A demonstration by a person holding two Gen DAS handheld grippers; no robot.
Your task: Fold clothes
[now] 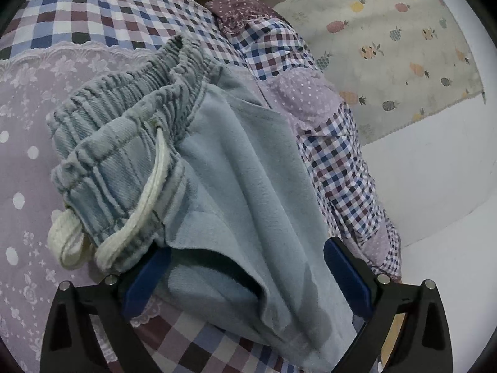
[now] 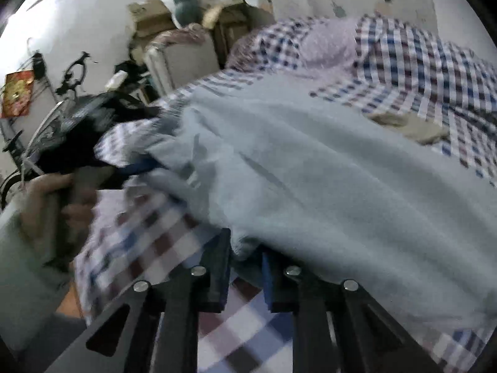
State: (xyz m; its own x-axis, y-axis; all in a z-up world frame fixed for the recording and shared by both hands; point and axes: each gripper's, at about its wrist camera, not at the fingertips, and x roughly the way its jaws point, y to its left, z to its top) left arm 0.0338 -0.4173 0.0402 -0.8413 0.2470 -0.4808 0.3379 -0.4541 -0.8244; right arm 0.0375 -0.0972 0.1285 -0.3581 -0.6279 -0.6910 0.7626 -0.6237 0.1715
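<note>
Right wrist view is smeared by motion blur, so the far clutter along the wall cannot be made out, and a hand at the left edge is only a vague shape. The near hem of the shorts drapes over the right tool, hiding the tips of both fingers; the fingers stand close together with a fold of the pale blue cloth pinched in the narrow gap between them. The shorts spread from the tool away to the far right across the checked quilt on the bed.

Left wrist view is sharp. The shorts lie on the quilt near the bed's right edge, waistband far and left, with a white drawstring looped down over it. The left tool stands wide apart, its blue fingers either side of the near part of the shorts; the left finger is partly tucked under the waistband end, the right one lies just beside the cloth's edge. The cloth runs between the jaws and is not clamped by them. To the right, past the bed, a pineapple-print mat lies on the pale floor. The bottom of the shorts is cut off by the frame.
</note>
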